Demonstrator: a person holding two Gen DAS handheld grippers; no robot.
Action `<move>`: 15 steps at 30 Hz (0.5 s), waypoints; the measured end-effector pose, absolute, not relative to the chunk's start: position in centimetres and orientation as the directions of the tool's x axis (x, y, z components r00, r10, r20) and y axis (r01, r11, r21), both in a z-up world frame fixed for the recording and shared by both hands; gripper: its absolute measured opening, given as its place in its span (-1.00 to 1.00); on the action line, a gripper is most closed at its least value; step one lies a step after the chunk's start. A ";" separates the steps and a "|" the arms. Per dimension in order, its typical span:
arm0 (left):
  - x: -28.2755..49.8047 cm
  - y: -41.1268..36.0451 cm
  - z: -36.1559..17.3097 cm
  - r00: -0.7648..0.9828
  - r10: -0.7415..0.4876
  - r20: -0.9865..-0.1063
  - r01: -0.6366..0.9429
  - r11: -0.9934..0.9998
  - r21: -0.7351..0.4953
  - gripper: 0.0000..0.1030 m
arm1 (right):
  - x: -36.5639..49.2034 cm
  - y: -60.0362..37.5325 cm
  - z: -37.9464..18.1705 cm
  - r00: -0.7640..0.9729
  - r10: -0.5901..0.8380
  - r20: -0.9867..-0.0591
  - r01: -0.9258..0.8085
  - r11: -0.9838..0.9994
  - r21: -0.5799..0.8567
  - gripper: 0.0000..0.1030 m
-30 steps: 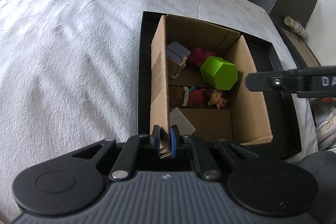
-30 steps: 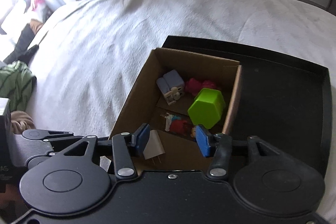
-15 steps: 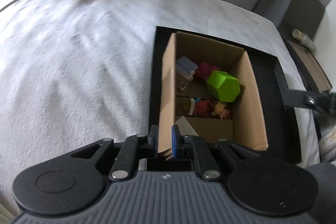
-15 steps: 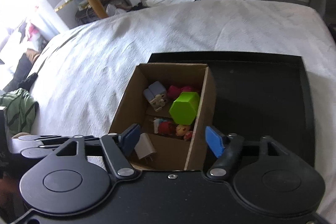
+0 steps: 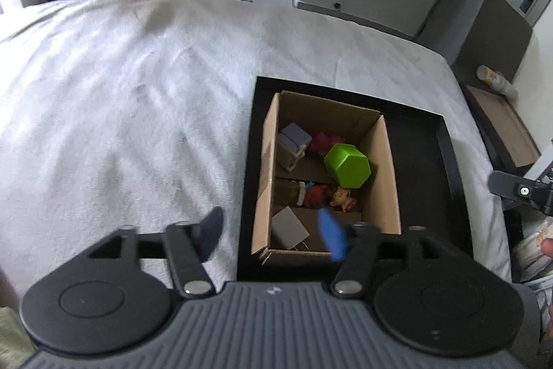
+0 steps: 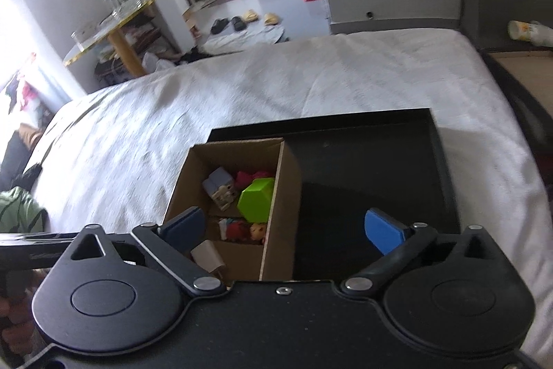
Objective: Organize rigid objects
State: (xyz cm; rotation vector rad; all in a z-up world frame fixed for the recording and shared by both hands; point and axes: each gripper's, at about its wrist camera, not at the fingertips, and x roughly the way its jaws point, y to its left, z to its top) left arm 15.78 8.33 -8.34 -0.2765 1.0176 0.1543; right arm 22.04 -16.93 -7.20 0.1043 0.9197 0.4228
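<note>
A wide bed with a white textured cover [image 5: 138, 113] fills most of the room before me. On its right part lies a flat black rectangular tray [image 5: 425, 161], and in the left side of this tray stands an open brown cardboard box [image 5: 389, 175]. Inside the box, a bright green hexagonal plastic block [image 5: 347, 165] leans against the right wall. Beside it at the far left there is a small toy house with a grey-blue roof [image 5: 293, 140], and a dark pink soft-looking thing [image 5: 323, 140] is behind the block. Small red and orange toy figures [image 5: 328, 196] lie in the middle, and a white flat plug adapter [image 5: 288, 229] rests at the near end. The left gripper [image 5: 273, 236] hovers over the near edge of the box, its fingers wide apart and holding nothing. The right gripper [image 6: 283, 229] is also spread open and empty, above the box wall.
</note>
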 end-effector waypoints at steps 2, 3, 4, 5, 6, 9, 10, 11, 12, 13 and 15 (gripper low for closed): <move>15.4 7.8 -7.3 0.538 -0.013 -0.843 -0.234 0.958 -0.165 0.54 | 21.8 -17.7 -6.7 0.550 0.387 -0.740 -0.285 0.920 0.269 1.00; 15.2 7.6 -6.7 0.550 -0.021 -0.835 -0.227 0.958 -0.174 0.63 | 21.6 -18.0 -6.6 0.558 0.383 -0.736 -0.276 0.922 0.270 1.00; 14.9 7.4 -6.2 0.557 -0.022 -0.830 -0.226 0.958 -0.177 0.70 | 21.4 -18.3 -6.3 0.568 0.379 -0.731 -0.268 0.925 0.271 1.00; 14.7 7.1 -5.6 0.562 -0.019 -0.827 -0.224 0.959 -0.175 0.72 | 21.2 -18.5 -6.1 0.575 0.374 -0.728 -0.263 0.927 0.268 1.00; 14.6 6.8 -5.2 0.563 -0.017 -0.827 -0.222 0.960 -0.171 0.76 | 21.0 -18.7 -5.8 0.581 0.368 -0.726 -0.257 0.929 0.265 1.00; 14.0 6.1 -3.8 0.570 -0.021 -0.821 -0.218 0.960 -0.176 0.87 | 20.3 -19.4 -5.1 0.607 0.354 -0.712 -0.235 0.935 0.264 1.00; 13.7 5.8 -3.2 0.577 -0.020 -0.817 -0.214 0.961 -0.174 0.93 | 19.9 -19.7 -4.8 0.618 0.350 -0.704 -0.230 0.937 0.264 1.00; 13.4 5.5 -2.7 0.587 -0.019 -0.810 -0.205 0.964 -0.171 0.96 | 19.6 -19.9 -4.6 0.626 0.346 -0.699 -0.229 0.938 0.259 1.00; 13.1 5.3 -2.2 0.598 -0.016 -0.801 -0.196 0.967 -0.166 0.99 | 19.3 -20.1 -4.2 0.633 0.339 -0.696 -0.228 0.941 0.250 1.00; 12.8 5.0 -1.6 0.607 -0.012 -0.794 -0.189 0.969 -0.159 0.99 | 19.1 -20.1 -4.0 0.640 0.331 -0.693 -0.227 0.944 0.241 1.00; 12.3 4.5 -0.7 0.620 -0.002 -0.784 -0.184 0.972 -0.149 0.99 | 18.5 -20.4 -3.4 0.648 0.326 -0.688 -0.229 0.945 0.233 1.00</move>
